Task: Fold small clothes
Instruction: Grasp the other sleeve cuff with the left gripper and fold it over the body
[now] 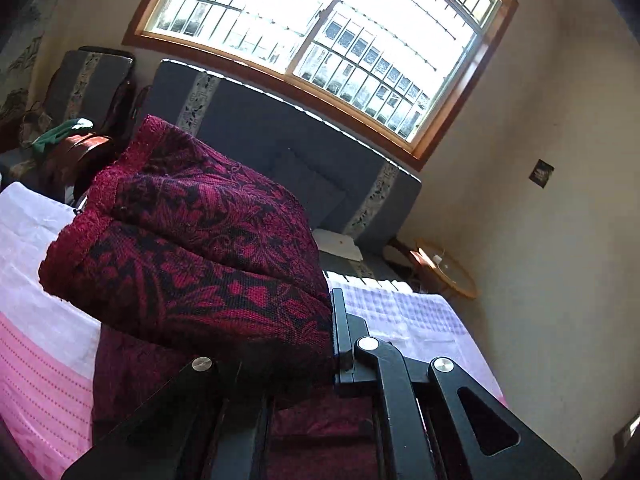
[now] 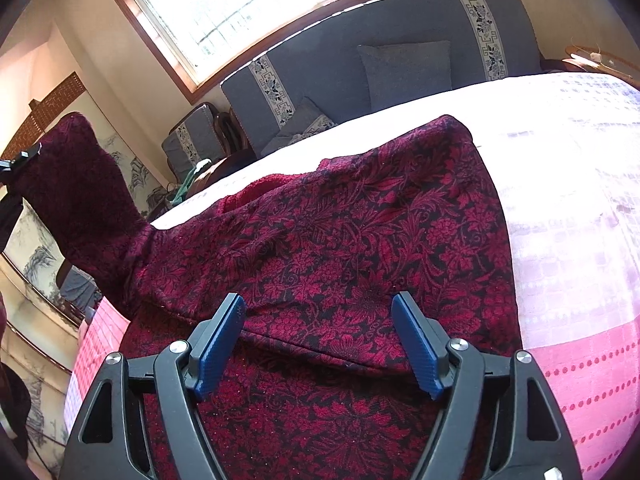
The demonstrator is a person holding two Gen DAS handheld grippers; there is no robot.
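**A:** What do I have in my left gripper (image 1: 316,364)?

**B:** I see it pinching the red sweater (image 1: 192,240). A thick bunch of the cloth sits right in front of it and is lifted up off the table (image 1: 420,320). In my right view, that lifted part sticks up far off to the left of my right gripper (image 2: 318,344), with the tip of the left gripper (image 2: 20,160) clamped on it.

**A:** And my right gripper?

**B:** Its 2 blue pads (image 2: 418,346) are spread wide apart. I hold nothing in it. It hangs just over the sweater (image 2: 340,240), near the bottom edge.

**A:** Where is the rest of the sweater?

**B:** It lies flat on the table, right under and ahead of my right gripper. It is dark red with black flowers. A fold line runs across it just past the pads.

**A:** What covers the table?

**B:** A pink and white cloth (image 2: 580,260). It shows to the right of my right gripper.

**A:** What is behind the table?

**B:** A gray sofa (image 2: 400,52) straight ahead, with a gray pillow (image 2: 404,72) on it. Above it is a big bright window (image 1: 320,28).
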